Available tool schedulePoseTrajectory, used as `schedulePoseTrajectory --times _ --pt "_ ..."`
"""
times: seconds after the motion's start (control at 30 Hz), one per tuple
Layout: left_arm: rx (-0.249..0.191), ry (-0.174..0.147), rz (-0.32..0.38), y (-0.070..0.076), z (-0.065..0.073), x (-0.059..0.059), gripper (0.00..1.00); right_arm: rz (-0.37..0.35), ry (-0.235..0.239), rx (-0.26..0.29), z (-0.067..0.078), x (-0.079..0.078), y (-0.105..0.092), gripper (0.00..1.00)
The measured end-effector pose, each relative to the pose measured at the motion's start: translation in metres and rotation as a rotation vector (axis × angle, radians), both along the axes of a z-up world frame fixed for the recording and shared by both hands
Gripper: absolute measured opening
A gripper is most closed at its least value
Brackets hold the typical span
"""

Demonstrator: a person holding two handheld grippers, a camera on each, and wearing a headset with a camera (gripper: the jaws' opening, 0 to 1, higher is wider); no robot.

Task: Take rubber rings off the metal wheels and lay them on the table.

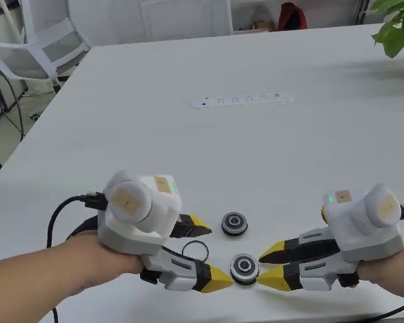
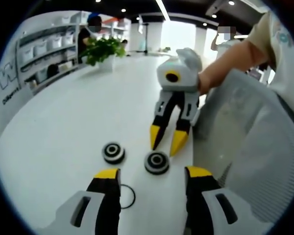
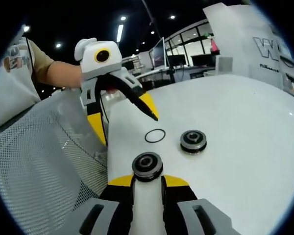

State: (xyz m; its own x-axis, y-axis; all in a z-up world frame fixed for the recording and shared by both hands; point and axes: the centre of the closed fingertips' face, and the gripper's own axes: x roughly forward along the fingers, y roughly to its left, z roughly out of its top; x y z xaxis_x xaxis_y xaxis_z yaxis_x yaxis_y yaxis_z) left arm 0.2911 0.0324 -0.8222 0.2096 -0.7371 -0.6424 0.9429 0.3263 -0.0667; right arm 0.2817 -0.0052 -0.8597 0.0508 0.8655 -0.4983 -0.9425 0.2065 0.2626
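Two metal wheels with black rubber rings stand on the white table (image 1: pixel 188 141). The near wheel (image 1: pixel 244 267) (image 2: pixel 157 162) (image 3: pixel 147 166) lies between the two grippers. The far wheel (image 1: pixel 234 224) (image 2: pixel 113 152) (image 3: pixel 193 140) sits just behind it. A loose black rubber ring (image 1: pixel 195 250) (image 2: pixel 125 196) (image 3: pixel 155 135) lies flat beside them. My left gripper (image 1: pixel 215 252) (image 2: pixel 152 172) (image 3: pixel 125 122) is wide open, its jaws either side of the loose ring. My right gripper (image 1: pixel 264 264) (image 3: pixel 147 181) (image 2: pixel 166 142) is open a little, with its yellow tips right at the near wheel.
A white power strip (image 1: pixel 242 100) lies mid-table. A green plant (image 1: pixel 397 27) (image 2: pixel 103 49) stands at the far right corner. A white mesh chair (image 1: pixel 40 47) is beyond the left edge. The table's front edge runs just under the grippers.
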Motion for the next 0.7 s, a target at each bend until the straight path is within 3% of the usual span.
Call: schedulePoseTrajectory --times 0.7 --pt "-0.004 0.037 -0.009 -0.019 -0.014 -0.002 0.42 0.025 -0.031 -0.015 -0.005 0.001 0.002 0.15"
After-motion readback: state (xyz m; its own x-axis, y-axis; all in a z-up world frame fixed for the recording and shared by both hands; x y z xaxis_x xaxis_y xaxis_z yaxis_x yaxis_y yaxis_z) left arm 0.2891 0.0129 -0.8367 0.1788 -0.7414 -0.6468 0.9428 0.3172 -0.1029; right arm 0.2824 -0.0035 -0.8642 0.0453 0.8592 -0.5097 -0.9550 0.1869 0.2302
